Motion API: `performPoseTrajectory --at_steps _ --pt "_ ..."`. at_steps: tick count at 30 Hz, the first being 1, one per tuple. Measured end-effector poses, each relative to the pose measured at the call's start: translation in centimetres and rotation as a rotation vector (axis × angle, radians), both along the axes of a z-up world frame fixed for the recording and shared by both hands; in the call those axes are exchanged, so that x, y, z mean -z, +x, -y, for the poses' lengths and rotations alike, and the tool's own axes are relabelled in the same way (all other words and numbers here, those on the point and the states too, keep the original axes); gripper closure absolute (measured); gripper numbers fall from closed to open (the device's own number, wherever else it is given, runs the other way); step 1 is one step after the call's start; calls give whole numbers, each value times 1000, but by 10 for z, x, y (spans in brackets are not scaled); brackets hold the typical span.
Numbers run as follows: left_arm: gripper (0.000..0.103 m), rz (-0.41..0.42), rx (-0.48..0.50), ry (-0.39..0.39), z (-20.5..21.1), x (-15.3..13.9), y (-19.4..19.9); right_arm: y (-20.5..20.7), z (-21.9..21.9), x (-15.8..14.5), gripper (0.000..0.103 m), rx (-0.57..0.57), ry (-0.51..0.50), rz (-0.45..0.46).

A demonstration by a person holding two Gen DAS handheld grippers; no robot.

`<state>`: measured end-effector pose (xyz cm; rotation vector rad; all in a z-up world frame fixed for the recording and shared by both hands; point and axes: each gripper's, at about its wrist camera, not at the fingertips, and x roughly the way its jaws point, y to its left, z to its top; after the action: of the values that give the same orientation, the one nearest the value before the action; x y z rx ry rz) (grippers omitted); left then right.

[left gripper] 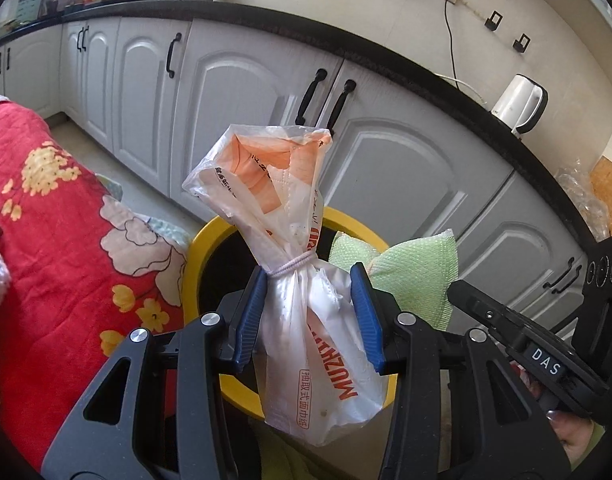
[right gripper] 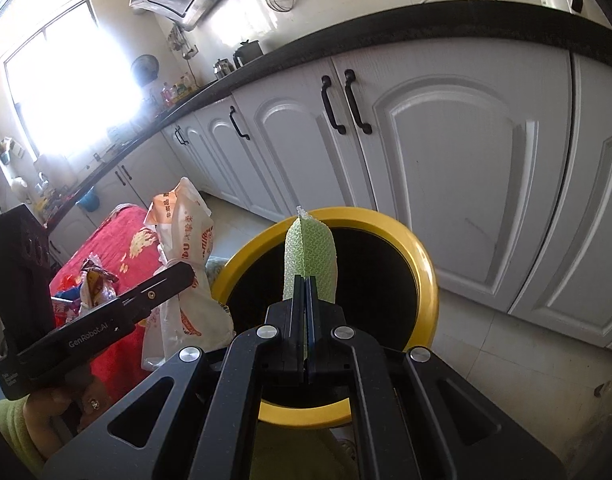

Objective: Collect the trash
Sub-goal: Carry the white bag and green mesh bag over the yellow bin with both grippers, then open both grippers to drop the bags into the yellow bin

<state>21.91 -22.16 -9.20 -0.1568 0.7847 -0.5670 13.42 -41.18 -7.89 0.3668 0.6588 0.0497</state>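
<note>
Two hand-held grippers are in view, each carrying one item over one yellow-rimmed bin (right gripper: 421, 256) with a black interior.

The left gripper (left gripper: 311, 312) stands partly open, its two blue pads pressing either side of one white plastic bag (left gripper: 302, 320) with orange print, tied at the neck with one elastic band (left gripper: 292, 266). The bag stands upright above the bin's near rim.

The right gripper (right gripper: 305, 320) is fully closed, pinching one green textured cloth (right gripper: 310, 256) that rises upright above the bin's opening.

One red floral quilt (left gripper: 54, 216) lies left of the bin, with wrappers (right gripper: 92, 284) on it, count unclear. White cabinets (right gripper: 445, 152) stand behind, under one black counter bearing one white kettle (left gripper: 519, 102).
</note>
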Motion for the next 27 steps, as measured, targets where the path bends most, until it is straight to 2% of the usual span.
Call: performPoseTrajectory --at_steps 7,8,9,10,14,17,20,22,27 --pt "63 -37 -24 -1 -3 11 8 3 8 7 99 25 26 -24" --pt "59 -46 -34 -2 -5 12 9 3 10 8 95 32 25 -26" --pt "50 -48 -39 -2 -7 13 9 2 11 9 83 40 26 -27" --pt "46 -50 -44 -4 -9 13 10 3 13 9 74 43 32 -25" --pt "32 -36 -71 4 -19 9 6 1 11 5 72 45 18 -17" --pt "22 -16 -94 5 -30 2 0 -1 7 0 57 41 17 4" --pt "11 9 -125 3 -43 -8 -8 -3 -1 -6 50 31 -2 22" --pt "11 23 -140 -4 -51 -14 -13 -4 -6 -10 42 24 -4 34" --pt "11 61 -177 -3 -71 -32 -24 -6 -19 -20 35 6 -15 56"
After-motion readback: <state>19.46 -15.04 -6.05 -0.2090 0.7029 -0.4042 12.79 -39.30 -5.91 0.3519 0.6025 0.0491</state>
